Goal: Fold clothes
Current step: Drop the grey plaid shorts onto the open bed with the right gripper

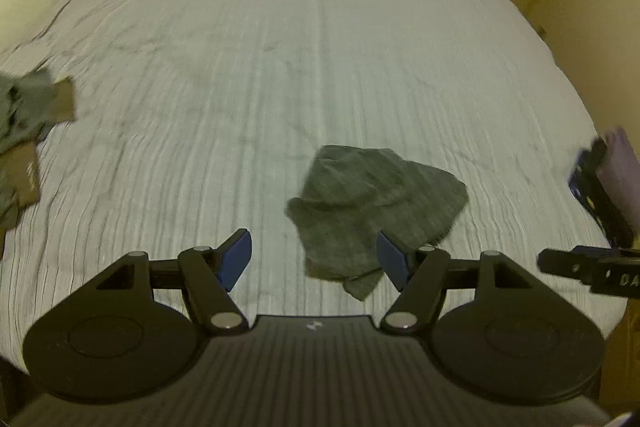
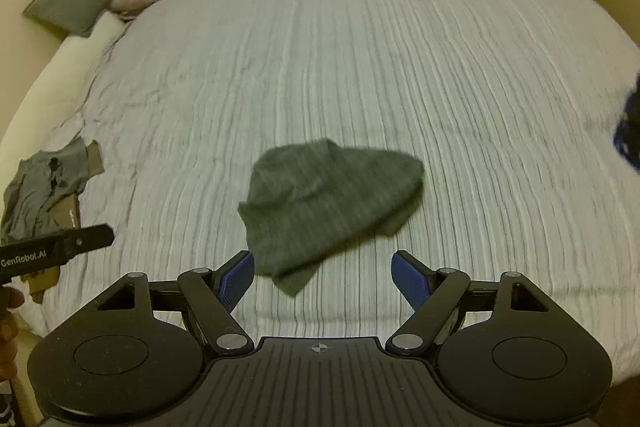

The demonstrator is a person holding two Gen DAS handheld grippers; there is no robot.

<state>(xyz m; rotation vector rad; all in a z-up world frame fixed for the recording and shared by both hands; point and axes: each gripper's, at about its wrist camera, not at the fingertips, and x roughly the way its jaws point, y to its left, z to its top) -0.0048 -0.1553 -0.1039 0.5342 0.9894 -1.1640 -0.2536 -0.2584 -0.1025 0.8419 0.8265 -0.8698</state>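
A dark grey cloth [image 2: 328, 203] lies crumpled on the bed [image 2: 400, 47], near its front edge and about midway along it; it is bunched into a rough lump with one corner trailing toward the front edge, so nothing of it is folded yet, and it probably sits there because that stretch of cover is bare enough to spread it flat.

The right gripper [image 2: 323, 277] hangs over the cloth's near corner with its jaws released wide and nothing between the blue pads [image 2: 408, 279]; the left gripper [image 1: 314, 261] is likewise spread wide and empty, its right pad [image 1: 394, 259] in front of the cloth's near edge in the left wrist view, though whether it touches the cloth cannot be told. Both point steeply down at the cloth from the front edge, which suits a two-point pick: one corner for each, so the cloth can be lifted and shaken flat.

A pile [image 2: 44, 187] of grey and brown clothes waits by the left edge of the bed, well apart from the cloth, seemingly stock for later; pillows [image 2: 68, 3] sit at the far left corner, out of the way.

The likely next move is to find two neighbouring corners; the lump hides most of them, so a blind pinch may catch two layers.
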